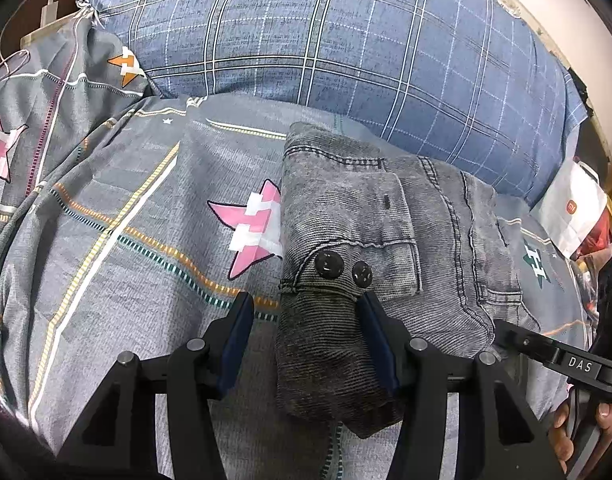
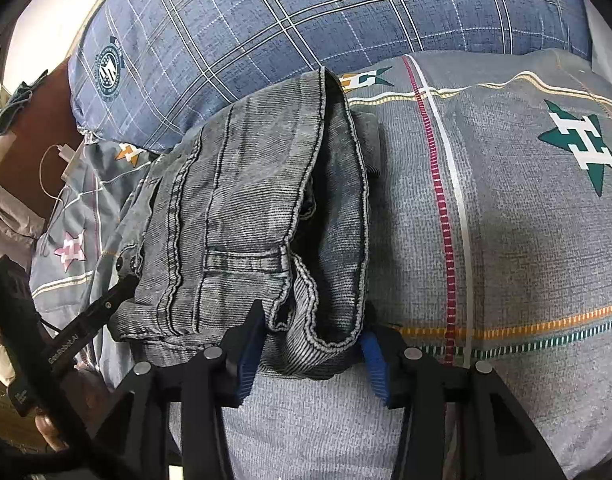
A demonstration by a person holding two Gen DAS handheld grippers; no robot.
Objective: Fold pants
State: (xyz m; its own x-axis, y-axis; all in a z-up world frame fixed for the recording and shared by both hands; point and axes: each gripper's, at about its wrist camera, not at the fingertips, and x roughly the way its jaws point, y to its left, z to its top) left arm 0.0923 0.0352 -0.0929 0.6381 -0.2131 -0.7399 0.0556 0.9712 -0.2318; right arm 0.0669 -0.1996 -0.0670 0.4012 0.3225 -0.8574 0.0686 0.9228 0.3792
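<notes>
Grey washed denim pants [image 1: 385, 248] lie folded into a compact bundle on the grey patterned bedsheet [image 1: 126, 220]. Two black buttons [image 1: 329, 265] face up near the left end. My left gripper [image 1: 304, 306] is open, its blue-padded fingers straddling the bundle's near left corner. In the right wrist view the pants [image 2: 242, 208] show their waistband and belt loop. My right gripper [image 2: 311, 324] is open, its fingers either side of the bundle's near right end. The right gripper also shows in the left wrist view [image 1: 561, 360].
A large blue plaid pillow [image 1: 345, 40] lies just behind the pants. A white paper bag [image 1: 573, 208] stands at the right bed edge. A white charger and cable [image 1: 46, 8] sit at the far left. Bare sheet [image 2: 505, 220] stretches right of the pants.
</notes>
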